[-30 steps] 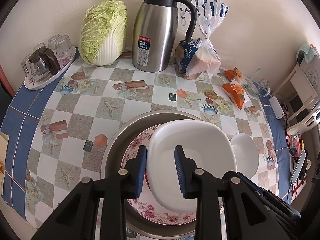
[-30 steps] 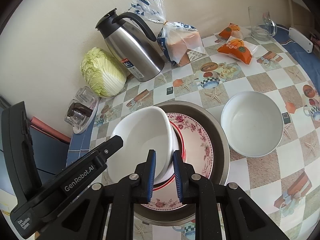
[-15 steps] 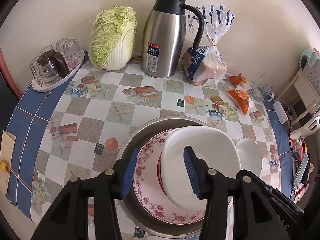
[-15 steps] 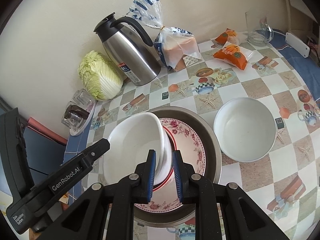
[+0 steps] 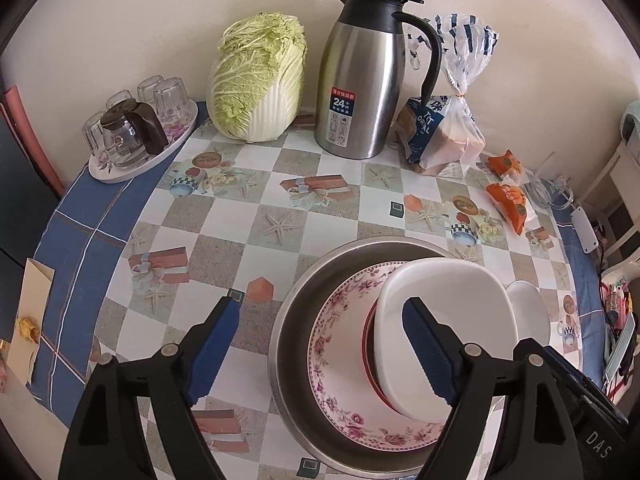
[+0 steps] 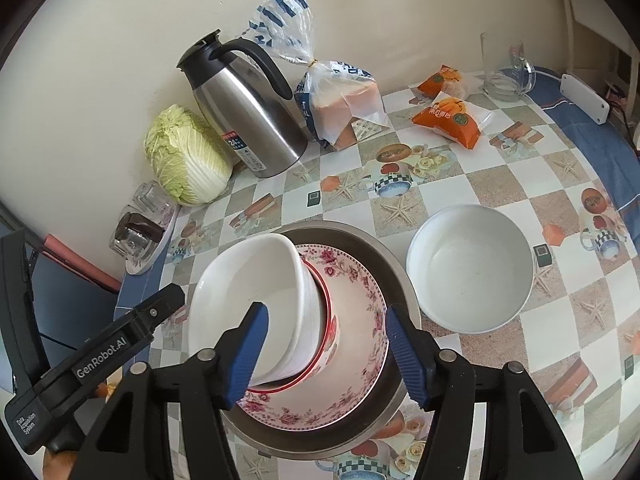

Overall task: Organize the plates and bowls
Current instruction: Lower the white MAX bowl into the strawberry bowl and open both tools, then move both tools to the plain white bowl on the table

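Note:
A white squarish bowl (image 5: 448, 320) (image 6: 248, 292) rests tilted in a red-rimmed bowl (image 6: 326, 336), on a floral plate (image 5: 340, 380) (image 6: 360, 340), inside a steel basin (image 5: 288, 344) (image 6: 376, 248). A second white bowl (image 6: 470, 268) (image 5: 528, 312) stands on the table to the right of the basin. My left gripper (image 5: 320, 348) is open, its right finger over the white bowl's near side and its left finger over the table. My right gripper (image 6: 324, 356) is open, straddling the bowl's right wall without touching it.
At the back stand a steel thermos jug (image 5: 360, 80), a napa cabbage (image 5: 256, 84), a bagged loaf (image 5: 444, 132), orange snack packets (image 6: 452, 116), a glass mug (image 6: 504, 68) and a tray of glasses (image 5: 136, 132). The table edge drops off at left and right.
Both grippers have opened and let go of the white squarish bowl, which now sits in the stack. The left gripper has pulled back and to the left.

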